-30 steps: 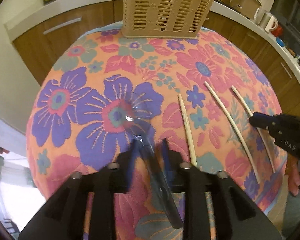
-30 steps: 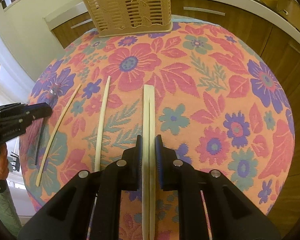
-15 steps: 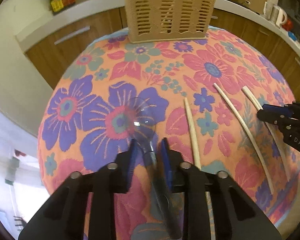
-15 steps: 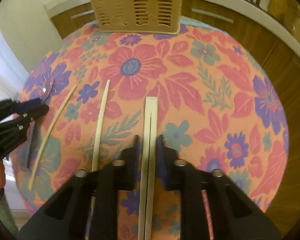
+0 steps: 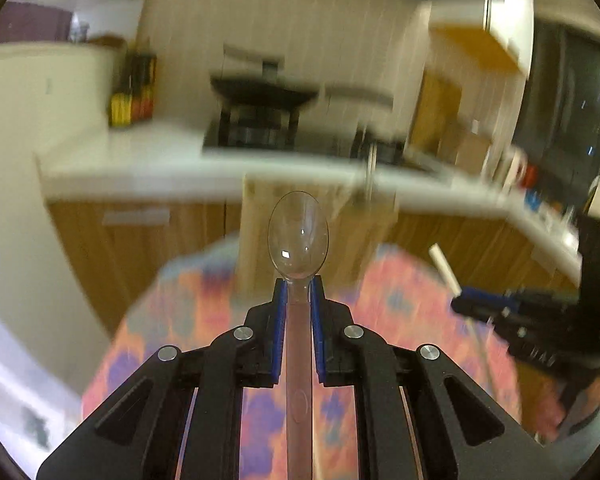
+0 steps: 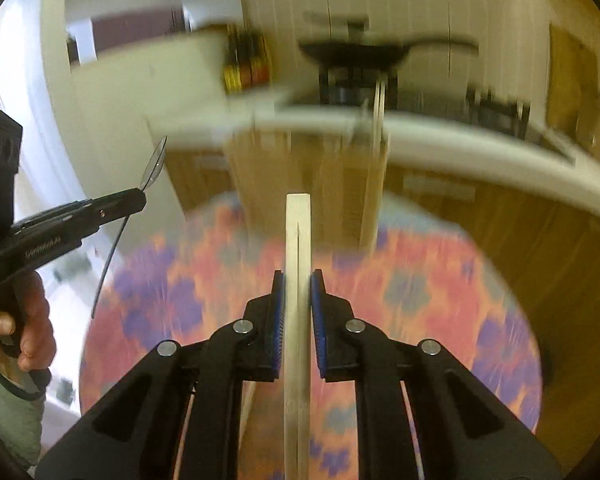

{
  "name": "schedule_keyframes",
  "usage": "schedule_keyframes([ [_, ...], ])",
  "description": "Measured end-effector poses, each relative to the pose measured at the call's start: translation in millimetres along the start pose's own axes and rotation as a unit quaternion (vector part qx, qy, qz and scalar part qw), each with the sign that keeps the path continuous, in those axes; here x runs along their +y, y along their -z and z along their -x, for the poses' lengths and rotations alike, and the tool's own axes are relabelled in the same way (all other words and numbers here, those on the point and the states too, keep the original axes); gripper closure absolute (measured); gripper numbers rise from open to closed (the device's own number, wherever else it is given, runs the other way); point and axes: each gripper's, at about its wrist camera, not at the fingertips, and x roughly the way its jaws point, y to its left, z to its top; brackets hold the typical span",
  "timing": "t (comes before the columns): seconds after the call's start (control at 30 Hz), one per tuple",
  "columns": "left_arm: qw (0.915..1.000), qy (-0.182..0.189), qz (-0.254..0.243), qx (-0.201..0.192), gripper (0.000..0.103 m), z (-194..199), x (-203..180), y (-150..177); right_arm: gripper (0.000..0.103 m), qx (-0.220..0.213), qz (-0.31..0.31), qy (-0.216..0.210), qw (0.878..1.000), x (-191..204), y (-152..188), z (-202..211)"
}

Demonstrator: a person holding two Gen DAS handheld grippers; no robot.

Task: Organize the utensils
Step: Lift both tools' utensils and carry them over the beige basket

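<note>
My left gripper (image 5: 298,280) is shut on a clear plastic spoon (image 5: 298,232), held up above the table with its bowl pointing forward. It also shows in the right wrist view (image 6: 136,196), where the spoon (image 6: 154,166) sticks up. My right gripper (image 6: 298,276) is shut on a joined pair of pale wooden chopsticks (image 6: 298,232), lifted off the table. It shows in the left wrist view (image 5: 476,300) with the chopsticks (image 5: 444,268). The beige slotted utensil basket (image 5: 256,220) (image 6: 332,184) stands blurred at the table's far edge.
The table wears a floral orange, pink and purple cloth (image 5: 400,292) (image 6: 420,288). Behind it runs a white counter (image 5: 140,160) over wooden cabinets, with a black stove (image 5: 260,120) and bottles (image 5: 130,92). A thin pale chopstick (image 5: 488,360) lies on the cloth, blurred.
Both grippers have risen and tilted up from the table, lifting the spoon and the chopstick pair off the cloth. The views now look toward the counter, with motion blur.
</note>
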Motion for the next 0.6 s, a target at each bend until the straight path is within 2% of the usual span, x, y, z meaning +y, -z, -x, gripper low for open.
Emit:
schedule_keyframes([
  [0.17, 0.9966, 0.023, 0.014, -0.077, 0.093, -13.9, 1.4, -64.2, 0.093, -0.083, -0.001, 0.001, 0.997, -11.4, -56.7, 3.2],
  [0.27, 0.9915, 0.043, 0.020, -0.121, 0.093, -29.6, 3.8, -97.1, 0.092, -0.138, -0.011, 0.000, 0.990, -24.2, -87.2, 1.5],
  [0.4, 0.9863, 0.060, 0.026, -0.152, 0.093, -49.4, 5.8, -118.3, 0.092, -0.198, -0.030, -0.007, 0.980, -45.4, -124.0, -14.6],
  [0.6, 0.9838, 0.049, 0.030, -0.170, 0.093, -88.2, 18.1, -127.9, 0.092, -0.268, -0.039, 0.048, 0.961, -61.8, -152.1, -37.5],
])
